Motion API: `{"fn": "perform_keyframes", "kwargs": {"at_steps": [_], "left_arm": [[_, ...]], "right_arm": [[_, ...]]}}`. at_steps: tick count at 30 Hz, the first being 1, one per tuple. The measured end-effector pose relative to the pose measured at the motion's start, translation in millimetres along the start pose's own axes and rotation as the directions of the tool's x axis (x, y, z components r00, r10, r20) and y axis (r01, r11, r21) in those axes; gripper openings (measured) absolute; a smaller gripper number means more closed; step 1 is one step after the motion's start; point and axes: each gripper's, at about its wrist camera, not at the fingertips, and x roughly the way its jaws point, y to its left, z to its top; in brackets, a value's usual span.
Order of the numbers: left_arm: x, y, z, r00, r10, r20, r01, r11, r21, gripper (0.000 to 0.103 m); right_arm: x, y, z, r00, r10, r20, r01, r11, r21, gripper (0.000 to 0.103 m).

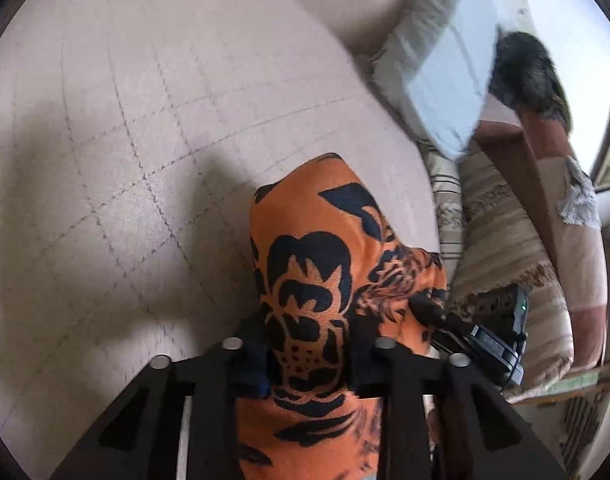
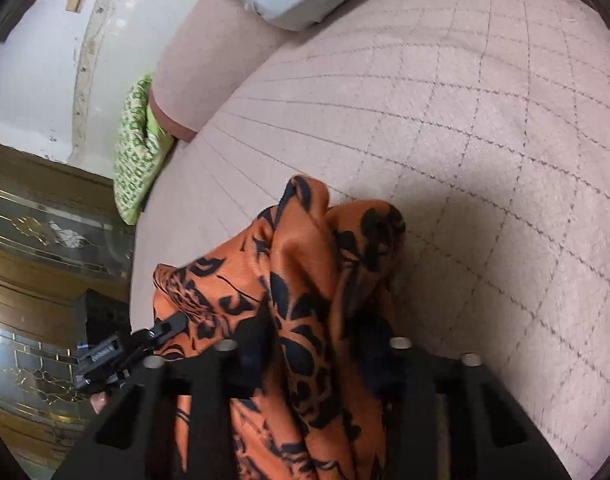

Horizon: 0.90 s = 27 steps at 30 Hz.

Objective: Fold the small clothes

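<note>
One orange garment (image 1: 309, 264), two tongs

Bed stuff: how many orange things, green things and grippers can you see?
Orange cloth with black print: 1
Green patterned cushion: 1
Grippers: 2, left gripper and right gripper, both clamped on the cloth
Total: 4

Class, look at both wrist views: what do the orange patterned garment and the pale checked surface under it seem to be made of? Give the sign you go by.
Orange garment: probably a thin, smooth woven fabric, satin-like; it shows a soft sheen and falls in fluid folds, with a black print. Checked surface: likely a matte woven or quilted bed cover; its texture looks grainy, with thin dark grid lines and no shine.
</note>
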Motion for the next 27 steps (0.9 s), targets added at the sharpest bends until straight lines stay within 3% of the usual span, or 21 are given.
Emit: {"fn": "perform_keyframes", "kwargs": {"at_steps": [3,7,11,13,15,16,17,19,21,22,23,25,27], "left_arm": [[-38,-9,-1,0.998,-0.037,0.043,0.036,0.999,0.018,0.022],[-90,-6,16,0.993,-0.055,0.103,0.054,0.998,0.013,0.021],[-117,11,44,0.991,0.011,0.135,-0.011,1.0,0.002,0.024],[-109,32,57,0.989,0.054,0.139,-0.048,0.998,-0.047,0.031],[-99,53,63,0.979,0.142,0.147,-0.133,0.989,-0.071,0.041],[-95,60,63,0.969,0.202,0.143,-0.193,0.978,-0.077,0.041],[-94,68,60,0.961,0.239,0.14,-0.229,0.97,-0.084,0.042],[-103,73,51,0.977,0.143,0.155,-0.132,0.988,-0.081,0.048],[-118,73,31,0.975,0.111,0.191,-0.102,0.993,-0.056,0.059],[-124,73,19,0.971,0.116,0.208,-0.109,0.993,-0.041,0.061],[-127,72,5,0.968,0.13,0.216,-0.128,0.991,-0.025,0.062],[-128,75,-28,0.966,0.15,0.211,-0.151,0.988,-0.013,0.062],[-119,78,-56,0.972,0.15,0.179,-0.15,0.989,-0.015,0.062]], "right_arm": [[-15,30,-7,0.999,0.005,0.034,-0.003,0.998,-0.057,0.028],[-23,77,-10,0.994,0.097,0.057,-0.091,0.991,-0.1,0.028],[11,109,-2,0.988,0.154,0.02,-0.151,0.983,-0.107,0.028],[43,106,5,0.985,0.172,0.004,-0.171,0.983,-0.073,0.031],[69,99,9,0.99,0.138,-0.018,-0.139,0.989,-0.045,0.04],[82,96,10,0.995,0.089,-0.035,-0.091,0.995,-0.043,0.041],[93,92,7,0.998,0.021,-0.052,-0.023,0.999,-0.043,0.043],[87,92,-1,0.998,0.036,-0.048,-0.038,0.999,-0.034,0.047],[62,100,-19,1.0,0.027,0.0,-0.026,0.997,-0.067,0.061],[50,103,-30,1.0,0.021,0.023,-0.019,0.996,-0.085,0.073],[36,104,-48,0.999,0.027,0.041,-0.023,0.995,-0.098,0.076],[26,99,-74,0.999,-0.004,0.044,0.009,0.995,-0.099,0.076],[16,91,-109,0.998,-0.003,0.056,0.008,0.995,-0.098,0.068]]}}
